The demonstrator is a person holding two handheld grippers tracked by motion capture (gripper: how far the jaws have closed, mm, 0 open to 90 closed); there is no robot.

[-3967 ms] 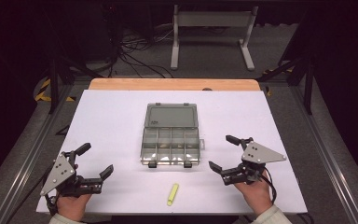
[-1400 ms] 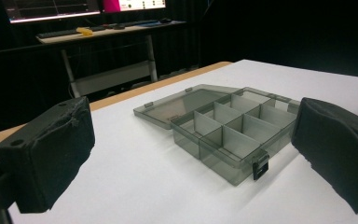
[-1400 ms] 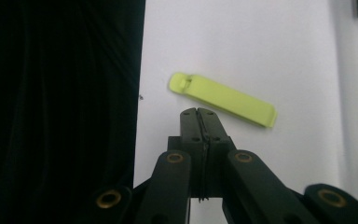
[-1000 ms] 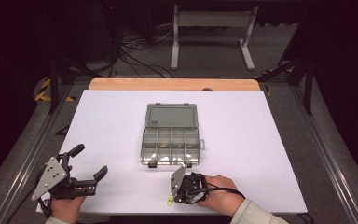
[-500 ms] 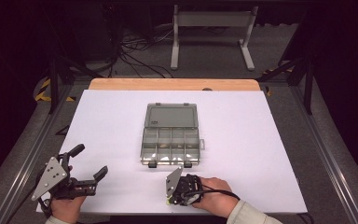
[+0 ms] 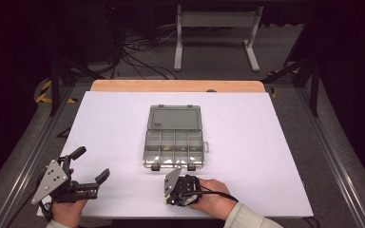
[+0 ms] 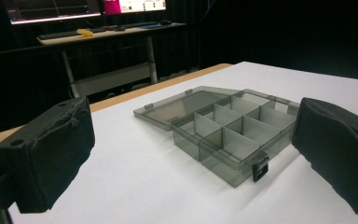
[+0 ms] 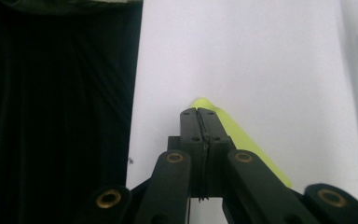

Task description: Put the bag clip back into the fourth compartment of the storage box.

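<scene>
Yellow-green strip (image 8: 249,142) x1, compartment box (image 6: 173,137) x1, grippers x2

- The compartment box (image 6: 174,148) lies mid-table (image 6: 275,156), its lid (image 6: 174,118) open flat behind it, toward the far edge.
- The right gripper (image 6: 171,195) sits just before the box, near the front edge.
- A marker (image 8: 242,137), seemingly under its tips, lies on the table.
- The left gripper (image 6: 90,166) sits well left, at the front corner.
</scene>
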